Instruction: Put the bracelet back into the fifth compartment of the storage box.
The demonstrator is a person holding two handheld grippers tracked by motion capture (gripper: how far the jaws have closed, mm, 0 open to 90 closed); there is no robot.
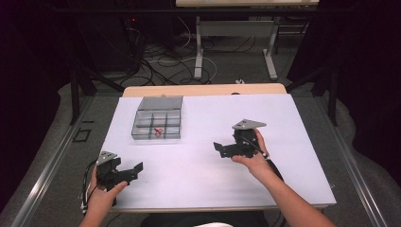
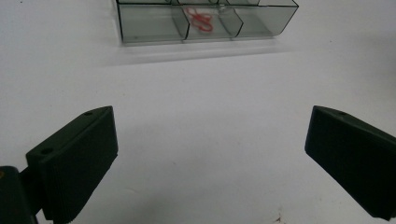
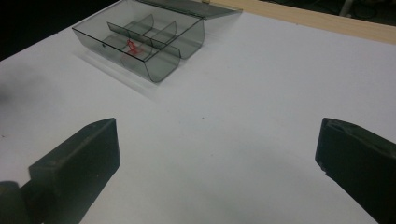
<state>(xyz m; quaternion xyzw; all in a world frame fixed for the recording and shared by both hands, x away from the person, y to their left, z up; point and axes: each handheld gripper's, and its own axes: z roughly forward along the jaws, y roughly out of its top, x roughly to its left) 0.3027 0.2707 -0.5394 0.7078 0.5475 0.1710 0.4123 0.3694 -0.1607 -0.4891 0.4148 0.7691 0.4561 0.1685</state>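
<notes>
The right hand-held gripper (image 1: pixel 218 147) is held over the white counter (image 1: pixel 203 179) by the person's right hand (image 1: pixel 253 158), on the right half of the surface. Its jaws stand wide apart with nothing between them; in the right gripper view (image 3: pixel 217 154) only bare counter lies between the two black jaws. A grey three-cornered plate (image 1: pixel 248 124) sits on top of it.

The left hand-held gripper (image 1: pixel 138 168) is held by the left hand (image 1: pixel 101 196) near the counter's near-left corner. Its jaws are likewise spread wide and empty, with bare counter between them in the left gripper view (image 2: pixel 210 149).

The clear compartment box (image 1: pixel 158 124) lies on the far-left part of the counter, well apart from both tools. In the high view it is at about 10 o'clock from the right hand-held gripper and about 1 o'clock from the left one. Its lid is folded open at the far side. A small red item (image 1: pixel 158 131) rests in the middle compartment of the near row; its kind is too small to tell. In the left gripper view the box (image 2: pixel 149 23) stands at 12 o'clock ahead of the jaws, the red item (image 2: pixel 200 19) inside it. In the right gripper view the box (image 3: pixel 159 65) is at about 11 o'clock, the red item (image 3: pixel 133 47) visible through its wall.
</notes>
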